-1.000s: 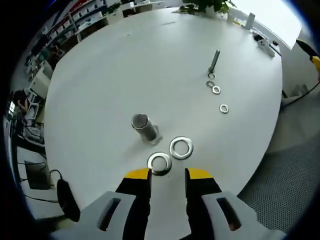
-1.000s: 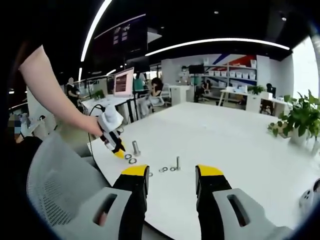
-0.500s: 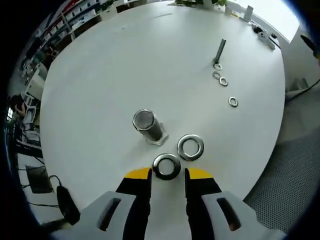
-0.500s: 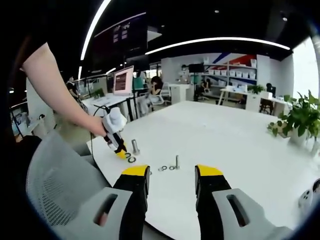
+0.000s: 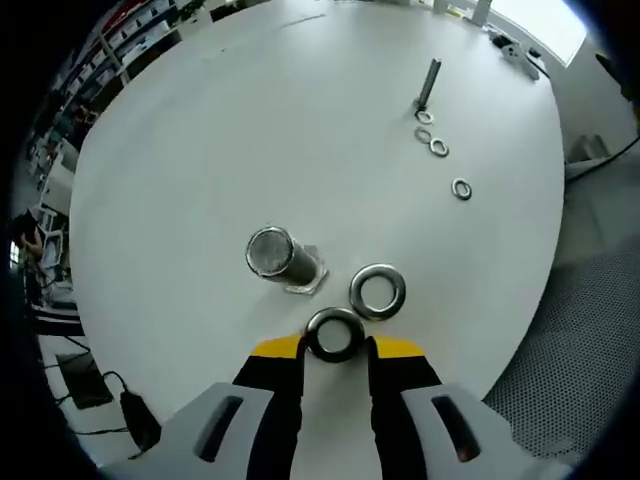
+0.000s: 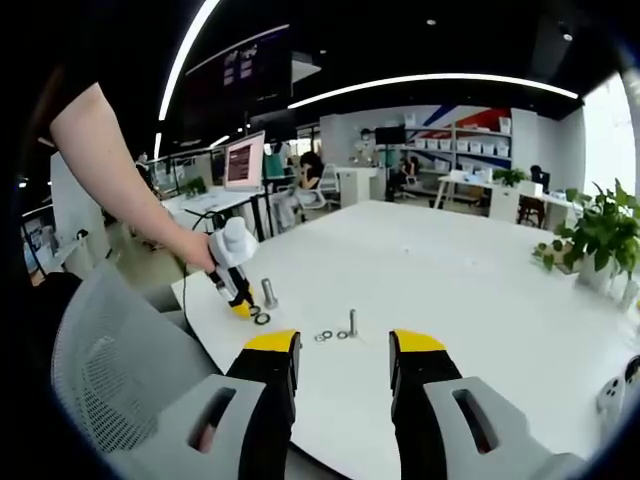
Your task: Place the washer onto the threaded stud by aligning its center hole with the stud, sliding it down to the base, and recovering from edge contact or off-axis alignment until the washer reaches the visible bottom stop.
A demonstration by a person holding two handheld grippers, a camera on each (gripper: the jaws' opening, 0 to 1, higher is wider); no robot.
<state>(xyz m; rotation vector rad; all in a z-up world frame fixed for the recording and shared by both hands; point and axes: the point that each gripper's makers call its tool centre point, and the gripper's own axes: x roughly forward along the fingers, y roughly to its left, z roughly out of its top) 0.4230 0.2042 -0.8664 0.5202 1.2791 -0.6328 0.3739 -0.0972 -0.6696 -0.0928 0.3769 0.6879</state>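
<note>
White round table in left gripper view: left gripper jaws parted, washer lying between yellow tips, not clamped. Second washer just beside; threaded stud upright nearby. Right gripper view: right gripper wide open, holding nothing, well apart from stud.

The left gripper view looks steeply down, close over the white table; the right gripper view faces level across it, farther back.
</note>
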